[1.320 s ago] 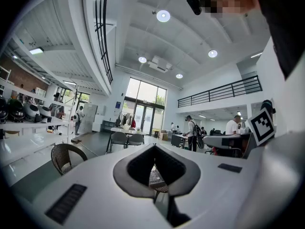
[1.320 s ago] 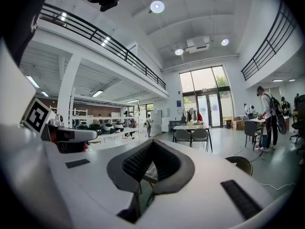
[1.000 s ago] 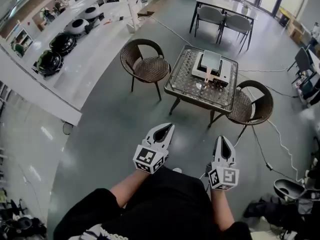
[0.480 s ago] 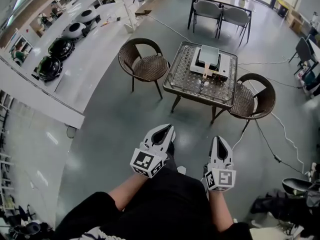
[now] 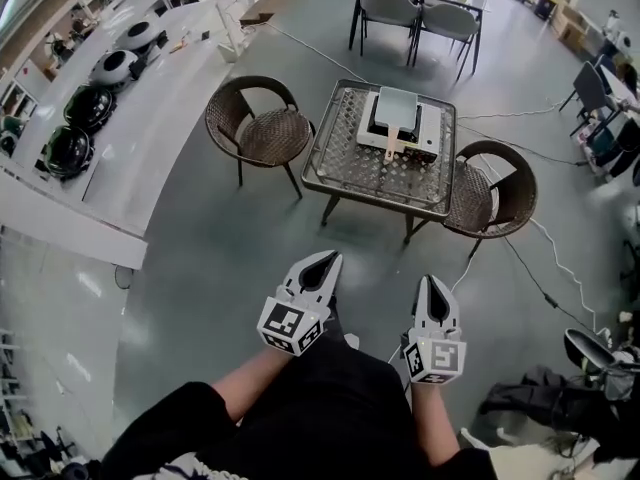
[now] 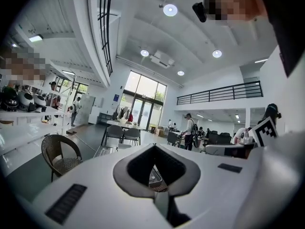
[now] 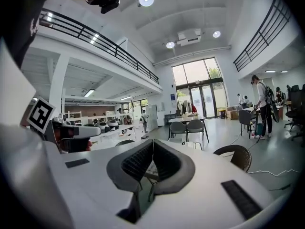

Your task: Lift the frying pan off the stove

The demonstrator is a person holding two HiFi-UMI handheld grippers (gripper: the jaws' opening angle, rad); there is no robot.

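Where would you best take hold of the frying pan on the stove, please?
By its pale handle, which juts from the square frying pan over the front edge of the stove, toward the person. Come from that near side of the table, probably closing across the handle's narrow width.

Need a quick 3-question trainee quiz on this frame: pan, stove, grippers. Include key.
1. True or false: the frying pan sits on the stove, which stands on the table.
2. Look at the left gripper and the right gripper. Which holds something? A the left, B the right, C neither.
3. In the head view, does the handle of the pan point toward the person or away?

Key: 1 true. 2 C: both are shut, empty, and well short of the table. 3 toward the person.
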